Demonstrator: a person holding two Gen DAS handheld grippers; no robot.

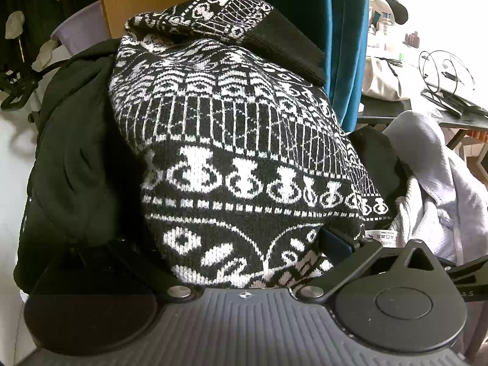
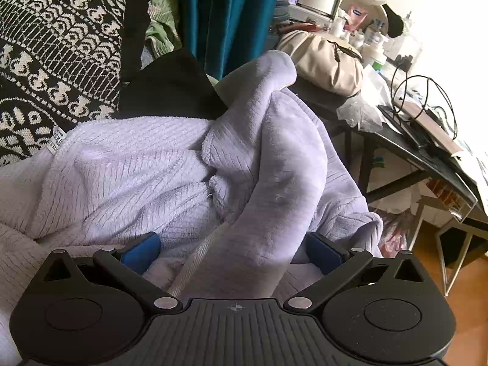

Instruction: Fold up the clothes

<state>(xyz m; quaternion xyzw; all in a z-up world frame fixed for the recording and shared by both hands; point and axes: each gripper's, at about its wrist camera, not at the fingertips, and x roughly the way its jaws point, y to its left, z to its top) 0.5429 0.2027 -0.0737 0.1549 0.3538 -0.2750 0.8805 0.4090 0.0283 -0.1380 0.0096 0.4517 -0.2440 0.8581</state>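
Left gripper is buried in the sweater. Knit fills the gap between the fingers, only the right blue pad shows at 4 o'clock, left finger hidden under cloth. Jaws look spread wide around the knit; can't tell if they actually bite it.

Left of the sweater, 9 o'clock: black garment, bunched. Lilac fleece at 3 o'clock, touching the sweater's edge by the care label.

Right gripper: jaws spread wide, a thick roll of the fleece standing up between the pads, not pinched as far as I can see. Sweater at 10 o'clock in that view.

Progress, my read: basically nothing folded. Everything I see is a heap, no flat panels, no squared edges. All garments left to do.

Room: poor. No clear flat surface visible in either view. Curtain directly behind the pile at 12. Desk with cables and clutter at 2–3 o'clock, close to the fleece, so right-side swing is limited. Left side has bare floor at 9.
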